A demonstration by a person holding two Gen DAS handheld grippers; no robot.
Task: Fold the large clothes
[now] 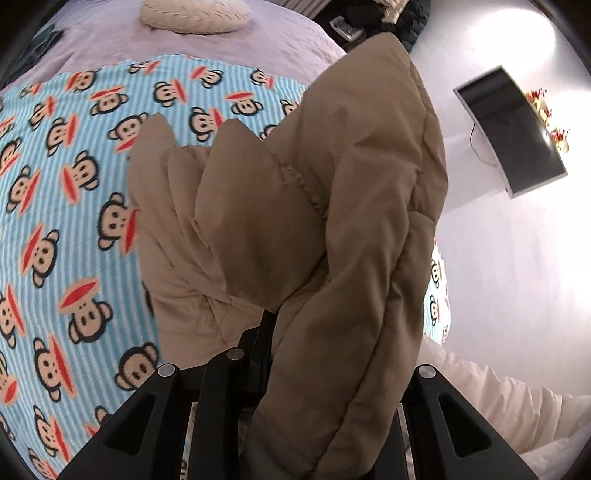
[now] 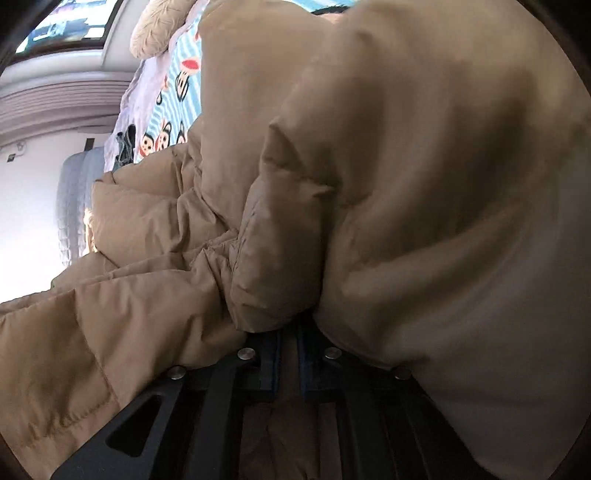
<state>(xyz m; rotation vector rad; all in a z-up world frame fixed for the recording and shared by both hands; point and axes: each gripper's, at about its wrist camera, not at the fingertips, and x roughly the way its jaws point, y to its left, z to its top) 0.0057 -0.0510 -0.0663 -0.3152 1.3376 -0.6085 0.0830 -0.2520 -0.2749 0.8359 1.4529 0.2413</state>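
Left hand-held gripper (image 1: 271, 332) is clamped on a fold of the tan quilted puffer jacket (image 1: 295, 206), lifted above the blue striped monkey-print blanket (image 1: 55, 206) on the bed. Right hand-held gripper (image 2: 290, 354) also pinches the jacket (image 2: 406, 184), jaws narrow.

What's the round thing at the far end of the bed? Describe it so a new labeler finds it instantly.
Start from the bed, covered by the blue-striped monkey-print blanket. Past the blanket's far edge lies a plain lilac sheet, and on it sits a round cream cushion. Its textured, ribbed surface and pale color separate it from the smooth tan puffer jacket held in the foreground.
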